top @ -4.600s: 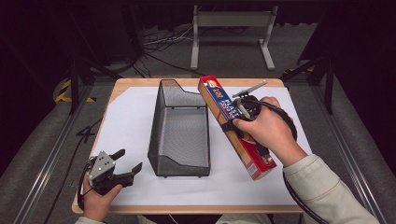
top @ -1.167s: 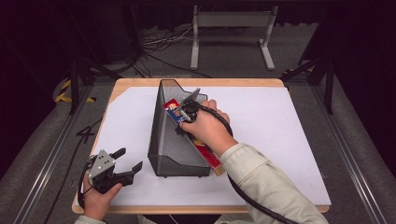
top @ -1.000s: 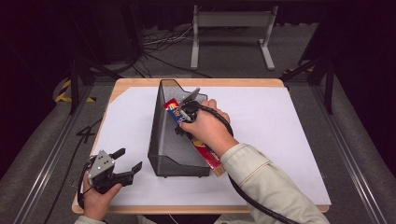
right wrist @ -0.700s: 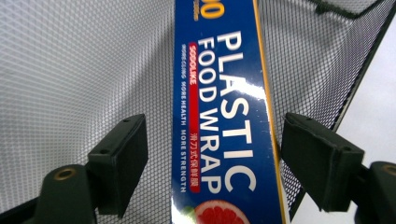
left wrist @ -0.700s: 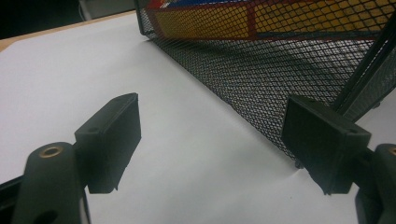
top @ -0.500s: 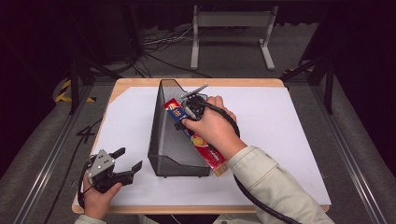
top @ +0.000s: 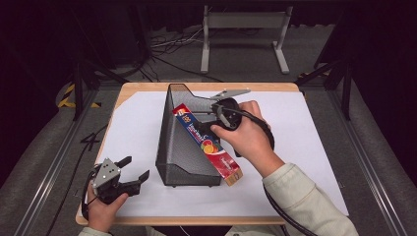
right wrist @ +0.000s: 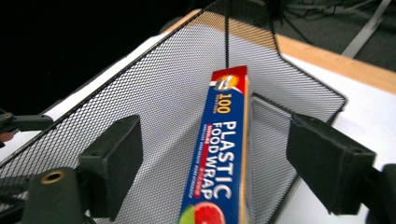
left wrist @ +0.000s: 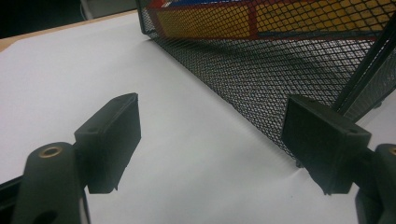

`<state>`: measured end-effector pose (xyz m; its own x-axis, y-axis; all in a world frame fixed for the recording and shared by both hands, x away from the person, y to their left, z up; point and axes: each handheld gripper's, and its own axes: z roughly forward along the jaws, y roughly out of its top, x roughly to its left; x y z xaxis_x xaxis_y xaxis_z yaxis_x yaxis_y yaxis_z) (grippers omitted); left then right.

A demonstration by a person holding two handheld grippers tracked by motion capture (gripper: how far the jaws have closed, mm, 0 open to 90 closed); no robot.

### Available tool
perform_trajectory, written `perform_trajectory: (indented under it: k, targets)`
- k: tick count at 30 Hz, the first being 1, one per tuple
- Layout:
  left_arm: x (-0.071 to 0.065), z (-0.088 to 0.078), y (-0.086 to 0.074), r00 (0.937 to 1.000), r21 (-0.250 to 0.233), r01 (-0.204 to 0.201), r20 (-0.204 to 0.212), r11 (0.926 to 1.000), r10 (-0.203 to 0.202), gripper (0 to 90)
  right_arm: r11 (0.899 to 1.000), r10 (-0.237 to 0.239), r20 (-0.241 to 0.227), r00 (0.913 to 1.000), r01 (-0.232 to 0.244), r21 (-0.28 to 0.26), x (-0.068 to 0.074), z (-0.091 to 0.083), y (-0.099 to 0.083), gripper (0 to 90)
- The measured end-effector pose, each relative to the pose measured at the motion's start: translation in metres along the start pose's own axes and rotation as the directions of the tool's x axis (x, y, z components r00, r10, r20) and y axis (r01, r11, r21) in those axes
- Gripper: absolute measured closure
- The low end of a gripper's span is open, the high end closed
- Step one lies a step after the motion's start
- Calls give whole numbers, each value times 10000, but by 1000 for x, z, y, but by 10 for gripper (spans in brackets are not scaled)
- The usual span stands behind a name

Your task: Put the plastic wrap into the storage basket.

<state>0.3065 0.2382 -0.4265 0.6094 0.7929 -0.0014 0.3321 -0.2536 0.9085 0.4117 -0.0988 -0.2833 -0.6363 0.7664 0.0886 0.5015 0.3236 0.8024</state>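
White-papered table [top: 314,147] is carrying a black mesh basket [top: 179,147] at centre. Plastic wrap box [top: 206,146] is lying slanted across the basket's right wall, one end inside, the other sticking out toward 5 o'clock. Right gripper [right wrist: 215,154] is hovering over the box, jaws just opening wide, pads clear of it. Left gripper [top: 129,171] is sitting at 7 o'clock, gaping, holding nothing.

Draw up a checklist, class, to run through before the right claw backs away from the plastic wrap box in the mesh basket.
1. Right claw open, its jaws having just been widening, pads off the plastic wrap box: ok.
2. Box lying flat inside the mesh basket: not ok, it leans on the rim with one end sticking out.
3. Box steady without support: cannot tell.
4. Left claw open, apart from the basket: ok.
5. Basket on the white sheet: ok.
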Motion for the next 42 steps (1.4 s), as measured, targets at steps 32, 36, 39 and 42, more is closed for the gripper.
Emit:
perform_trajectory:
  k: [32, 36, 39, 42]
  targets:
    - [-3, 3, 1, 10000, 122, -16, -43, 9999, 16, 201, 9712, -450, 1194, 9918, 714, -2272, -132, -117, -167, 177]
    - [-3, 4, 0, 10000, 123, 1, -25, 9999, 0, 200, 9716, 8, 1072, 9942, 246, -2355, -143, -109, -193, 177]
    - [-3, 4, 0, 10000, 110, -20, 24, 9999, 19, 198, 9760, 216, 1080, 9939, 24, -2178, -150, -98, -212, 177]
    - [-3, 4, 0, 10000, 65, 74, 43, 10000, -74, 197, 9772, 109, 1093, 9940, 126, -2121, -151, -95, -215, 177]
